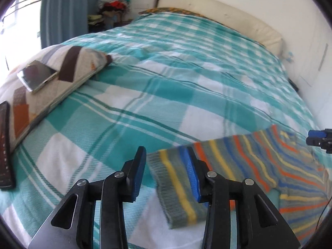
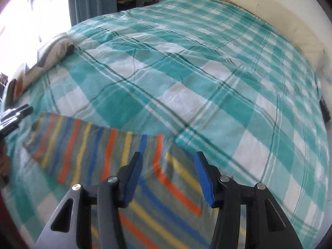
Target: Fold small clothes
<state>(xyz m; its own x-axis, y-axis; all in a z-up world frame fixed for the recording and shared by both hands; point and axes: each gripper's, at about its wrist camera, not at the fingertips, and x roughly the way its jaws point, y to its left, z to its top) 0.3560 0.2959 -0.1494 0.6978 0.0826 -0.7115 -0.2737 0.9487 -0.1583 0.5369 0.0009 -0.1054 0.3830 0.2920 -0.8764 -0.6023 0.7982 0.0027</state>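
The striped garment lies flat on the bedspread at the near edge of the bed. The left gripper is positioned above the garment's left end; the right gripper is above its right part. A pillow lies to the left, with a phone on it. The headboard cushion stands along the far side.

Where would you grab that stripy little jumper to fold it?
Probably by the ribbed end of the striped garment, coming down from above: that edge lies flat and free on the checked blanket, just ahead of the open left gripper.
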